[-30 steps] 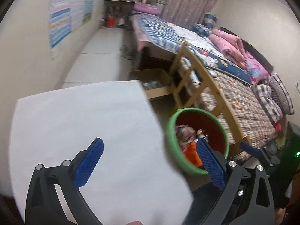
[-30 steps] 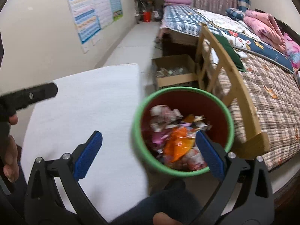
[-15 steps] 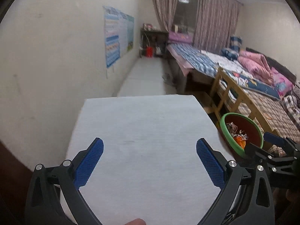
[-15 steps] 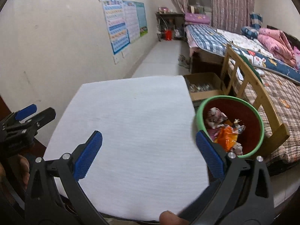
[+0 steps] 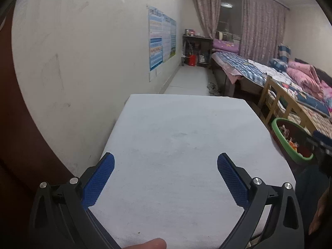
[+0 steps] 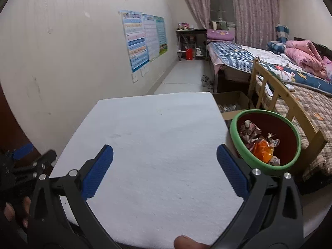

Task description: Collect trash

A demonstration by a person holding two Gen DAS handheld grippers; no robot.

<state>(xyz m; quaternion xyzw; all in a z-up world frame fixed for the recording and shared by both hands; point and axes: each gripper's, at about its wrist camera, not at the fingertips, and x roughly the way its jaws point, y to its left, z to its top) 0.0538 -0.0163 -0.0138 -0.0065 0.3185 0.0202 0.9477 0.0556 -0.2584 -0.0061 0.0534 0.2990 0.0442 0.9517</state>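
Right wrist view: right gripper hangs over the near half of the white tabletop, jaws spread wide, nothing between the blue pads. Bin, green rim with dark red inside, sits on the floor just past the tabletop's right edge, ahead and to the right of this gripper, close to the right pad. Trash is already in it: crumpled printed wrappers, an orange packet, pale scraps, piled toward the near wall. Bin is round, mouth facing up, roughly upright, so no long axis; the trash is a loose heap, no clear axis either. Left wrist view: left gripper also over the tabletop, jaws wide apart, empty. From here the bin lies far right at the frame edge, well apart from this gripper, only partly in view, with bits of trash showing inside. Right gripper is clearly the nearer one to the bin; a blurred dark piece near the bin at the frame edge is probably that gripper. No loose trash visible on the tabletop in either view, so collecting looks finished or close to it, judging from the bare cloth and the filled bin. Cardboard box stands on the floor beyond the bin, wooden bed rail to the bin's right. Any further drop would go right and slightly forward from the right gripper, down into the open mouth.
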